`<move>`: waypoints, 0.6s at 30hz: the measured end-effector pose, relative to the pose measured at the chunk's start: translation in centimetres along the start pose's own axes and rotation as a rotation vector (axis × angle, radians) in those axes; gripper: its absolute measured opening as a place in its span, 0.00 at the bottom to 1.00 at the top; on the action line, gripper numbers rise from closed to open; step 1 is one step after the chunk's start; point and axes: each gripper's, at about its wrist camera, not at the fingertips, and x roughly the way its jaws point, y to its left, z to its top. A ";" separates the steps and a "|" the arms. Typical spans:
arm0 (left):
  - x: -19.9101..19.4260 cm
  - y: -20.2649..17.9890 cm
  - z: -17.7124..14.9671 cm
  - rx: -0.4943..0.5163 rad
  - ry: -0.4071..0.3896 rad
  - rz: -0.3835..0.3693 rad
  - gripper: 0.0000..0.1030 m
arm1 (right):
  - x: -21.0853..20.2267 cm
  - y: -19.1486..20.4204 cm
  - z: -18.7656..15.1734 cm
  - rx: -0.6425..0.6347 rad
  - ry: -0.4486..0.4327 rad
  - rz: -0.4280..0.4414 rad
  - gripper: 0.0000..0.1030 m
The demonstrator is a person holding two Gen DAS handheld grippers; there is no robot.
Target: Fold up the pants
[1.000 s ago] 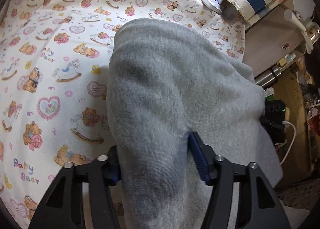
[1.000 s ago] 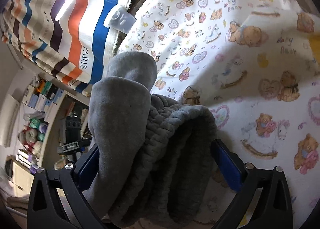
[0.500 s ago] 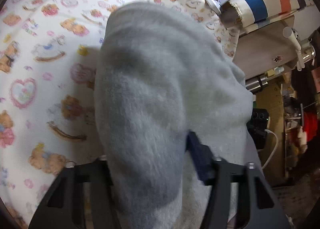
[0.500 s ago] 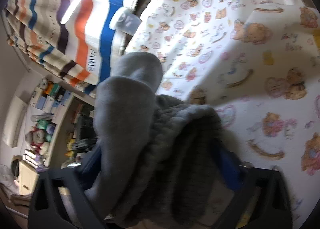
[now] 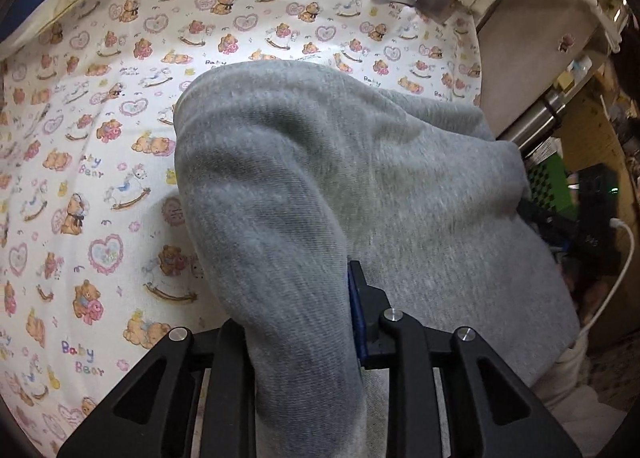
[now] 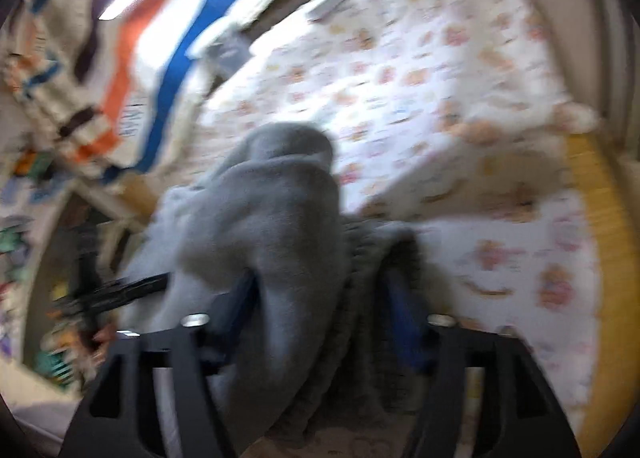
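The grey sweatpants (image 5: 344,178) hang bunched over both grippers above the teddy-bear print sheet (image 5: 100,138). My left gripper (image 5: 296,298) is shut on a thick fold of the pants, which drapes forward over its fingers and hides the left finger. In the blurred right wrist view, my right gripper (image 6: 320,298) is shut on another bunch of the pants (image 6: 280,210), with the ribbed waistband (image 6: 368,258) lying between its blue pads.
The sheet (image 6: 440,78) covers the work surface. A striped cloth (image 6: 152,70) hangs along the back. Shelves, a white cable (image 5: 624,258) and clutter lie past the surface's right edge. A yellow edge (image 6: 600,238) borders the sheet in the right wrist view.
Both grippers have swung with the pants held; the views now take in more of the sheet and its back edge. The right wrist view is blurred by fast motion. Grips are unchanged.
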 end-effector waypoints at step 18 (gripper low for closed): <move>0.6 4.6 -4.5 -0.151 -0.008 -0.142 0.80 | -3.8 6.5 -2.6 -0.030 -0.216 -0.042 0.84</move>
